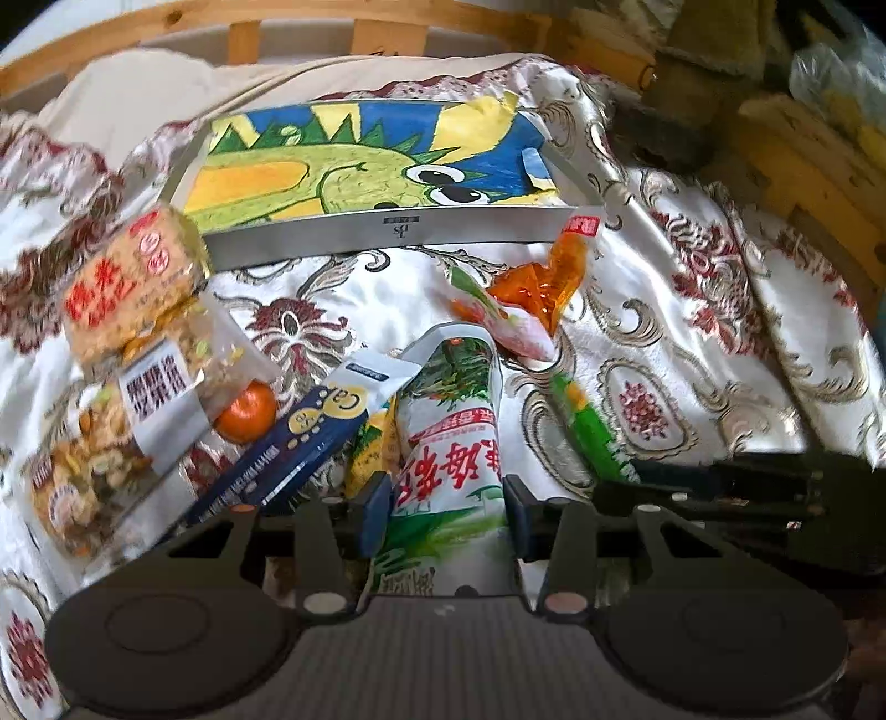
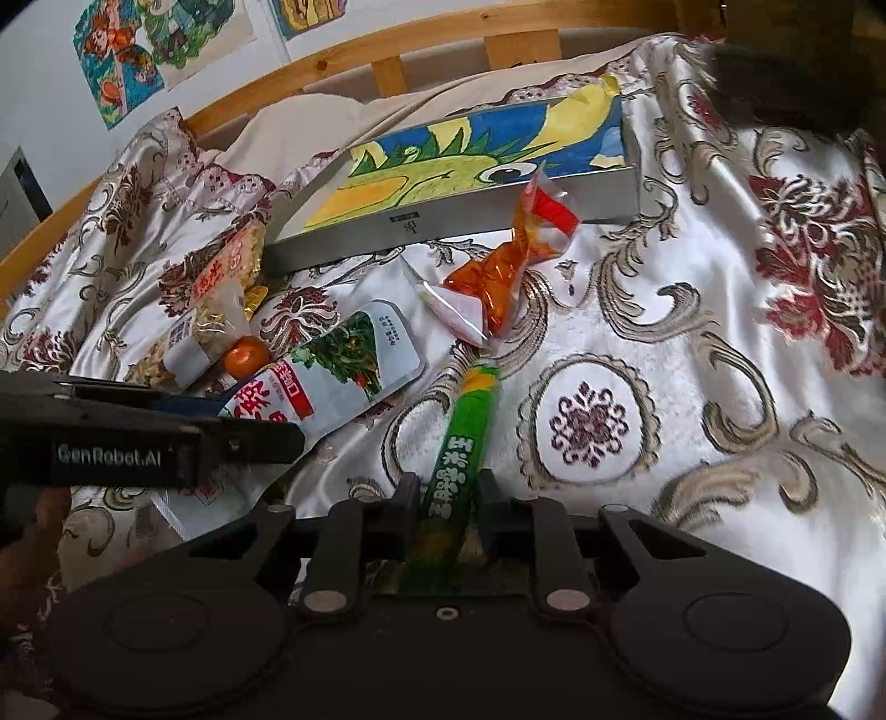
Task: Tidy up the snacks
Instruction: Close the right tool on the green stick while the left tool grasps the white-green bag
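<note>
My left gripper (image 1: 448, 507) is shut on a white snack bag with red characters and a vegetable picture (image 1: 448, 437), which also shows in the right wrist view (image 2: 332, 376). My right gripper (image 2: 446, 493) is shut on a green corn snack stick (image 2: 459, 443), seen too in the left wrist view (image 1: 592, 426). Behind them a shallow grey box with a dinosaur drawing inside (image 1: 387, 232) lies on the bed, also in the right wrist view (image 2: 470, 216). An orange twisted packet (image 1: 542, 288) and a small white pouch (image 1: 498, 321) lie in front of the box.
Left of the white bag lie a blue tube box (image 1: 299, 437), a tangerine (image 1: 246, 410), a nut mix bag (image 1: 111, 443) and a rice cracker pack (image 1: 127, 282). A patterned satin bedspread (image 2: 664, 332) covers the bed. A wooden bed rail (image 2: 387, 50) runs behind.
</note>
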The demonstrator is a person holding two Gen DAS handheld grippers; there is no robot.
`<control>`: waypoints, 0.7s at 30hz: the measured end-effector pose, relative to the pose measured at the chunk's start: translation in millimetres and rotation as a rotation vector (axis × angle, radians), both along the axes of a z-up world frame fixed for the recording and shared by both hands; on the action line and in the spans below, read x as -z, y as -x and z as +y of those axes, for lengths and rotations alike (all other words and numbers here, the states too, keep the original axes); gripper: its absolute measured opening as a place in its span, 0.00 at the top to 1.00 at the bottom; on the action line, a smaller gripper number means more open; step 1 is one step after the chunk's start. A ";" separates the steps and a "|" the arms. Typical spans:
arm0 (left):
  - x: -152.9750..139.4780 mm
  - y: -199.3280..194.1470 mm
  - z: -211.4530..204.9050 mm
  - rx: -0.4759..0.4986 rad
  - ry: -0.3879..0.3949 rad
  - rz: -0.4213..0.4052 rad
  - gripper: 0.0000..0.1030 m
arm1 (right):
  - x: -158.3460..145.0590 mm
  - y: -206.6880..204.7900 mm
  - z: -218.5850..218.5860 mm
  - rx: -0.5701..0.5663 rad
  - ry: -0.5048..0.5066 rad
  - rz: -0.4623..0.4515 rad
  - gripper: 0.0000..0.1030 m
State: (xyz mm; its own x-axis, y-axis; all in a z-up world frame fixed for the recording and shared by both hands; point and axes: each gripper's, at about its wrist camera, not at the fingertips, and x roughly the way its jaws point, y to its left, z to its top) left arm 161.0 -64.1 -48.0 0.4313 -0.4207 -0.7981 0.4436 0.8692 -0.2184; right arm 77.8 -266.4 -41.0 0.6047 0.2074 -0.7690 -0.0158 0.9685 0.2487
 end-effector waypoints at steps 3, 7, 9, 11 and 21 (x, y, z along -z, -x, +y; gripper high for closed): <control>-2.2 1.0 3.7 -0.023 0.048 0.044 0.55 | -3.6 7.6 2.3 -0.019 0.036 -0.013 0.82; -4.7 5.0 2.6 -0.037 0.063 0.061 0.55 | -5.1 14.6 16.2 -0.077 0.168 -0.060 0.82; -5.0 8.3 0.8 -0.039 0.055 0.052 0.55 | -0.5 14.4 18.4 -0.092 0.193 -0.057 0.81; -4.5 10.6 -0.8 -0.041 0.053 0.046 0.55 | 5.3 13.5 13.5 -0.066 0.159 -0.053 0.80; -8.9 12.4 0.8 -0.058 0.078 0.039 0.56 | 0.3 21.5 33.6 -0.121 0.341 -0.150 0.82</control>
